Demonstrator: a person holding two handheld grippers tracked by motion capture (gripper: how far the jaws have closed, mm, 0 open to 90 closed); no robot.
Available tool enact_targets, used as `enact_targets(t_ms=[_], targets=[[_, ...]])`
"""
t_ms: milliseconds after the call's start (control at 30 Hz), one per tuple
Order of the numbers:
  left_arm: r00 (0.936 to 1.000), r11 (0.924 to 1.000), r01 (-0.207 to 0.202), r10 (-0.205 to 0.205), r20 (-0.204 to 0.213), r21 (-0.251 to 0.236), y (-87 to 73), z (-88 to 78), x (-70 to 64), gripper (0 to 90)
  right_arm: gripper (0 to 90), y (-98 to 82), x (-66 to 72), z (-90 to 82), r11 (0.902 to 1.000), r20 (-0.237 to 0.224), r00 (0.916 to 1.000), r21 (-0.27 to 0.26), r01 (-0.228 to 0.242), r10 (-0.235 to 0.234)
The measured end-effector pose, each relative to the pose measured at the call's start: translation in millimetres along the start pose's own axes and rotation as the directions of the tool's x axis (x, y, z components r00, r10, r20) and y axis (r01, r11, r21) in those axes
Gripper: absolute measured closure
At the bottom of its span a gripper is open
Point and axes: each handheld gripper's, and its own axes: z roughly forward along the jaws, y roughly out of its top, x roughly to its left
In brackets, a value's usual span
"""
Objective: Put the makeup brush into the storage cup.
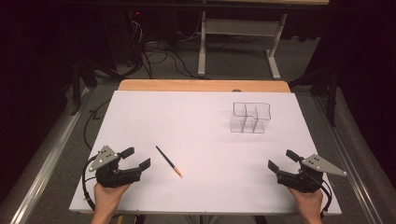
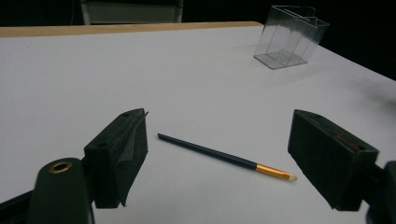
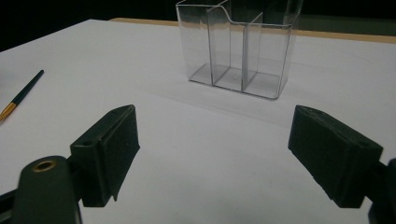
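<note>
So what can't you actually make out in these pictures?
- Brush: in the right gripper view its bristle end is cut off by the left edge.
- Clear box: in the left gripper view its dividers blur together, so the compartments can't be counted there.
- Left tool: in the high view its grey plate and the hand hide the body.

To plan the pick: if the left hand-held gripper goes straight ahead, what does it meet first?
Probably the thin brush: it lies on the table just ahead of the open left hand-held gripper, between its jaws. Depth is uncertain.
</note>
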Motion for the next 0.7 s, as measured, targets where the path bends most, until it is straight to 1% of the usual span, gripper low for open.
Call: enact_targets(t_ms=[67,167,433,700], targets=[[1.0,1.0,-0.007,0.007,0.004,0.003,1.8,0.8,-1.7,20.3,17.9,0.1,0.6,-0.1,1.0,-0.001,1.0,0.0,-0.005,0.005],[0.9998,0.9999,-0.014,0.014,0.011,0.006,3.4,2.4,-3.3,20.3,17.9,0.1,0.3,0.1,1.0,-0.003,1.0,0.0,-0.001,0.001],[0.9995,0.9998,-0.02,0.02,0.026,0.007,8.5,7.1,-5.7,20.1,17.9,-0.1,0.4,-0.2,1.0,0.0,1.0,0.0,0.0,0.0],[0.9987,0.9993,-0.033,0.032,0.04,0.018,14.9,16.2,-8.9,20.0,18.0,-0.1,0.3,-0.6,1.0,0.0,1.0,0.0,-0.001,0.001]])
